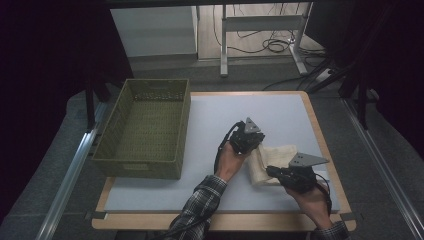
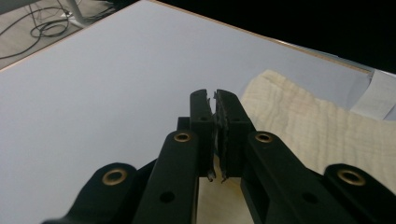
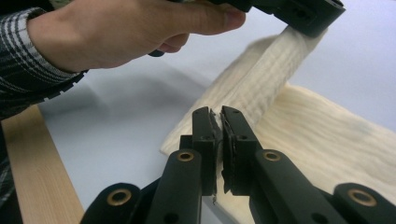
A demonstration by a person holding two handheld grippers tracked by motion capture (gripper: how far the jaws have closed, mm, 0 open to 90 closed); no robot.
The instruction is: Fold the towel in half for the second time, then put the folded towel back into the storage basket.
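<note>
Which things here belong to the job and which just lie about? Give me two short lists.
In the job:
- cream cloth, pinched at two edges
- left gripper, jaws shut on it
- right gripper, jaws shut on it

Lying about:
- green woven basket, unused
- cables on the floor

Basket [image 1: 142, 129] on table [image 1: 210, 195], at left edge, hanging partly over. Cloth [image 1: 270, 160] right of basket, well apart, toward near right corner. Left gripper [image 1: 250, 141] at cloth's far-left edge, right gripper [image 1: 274, 172] at near edge.
</note>
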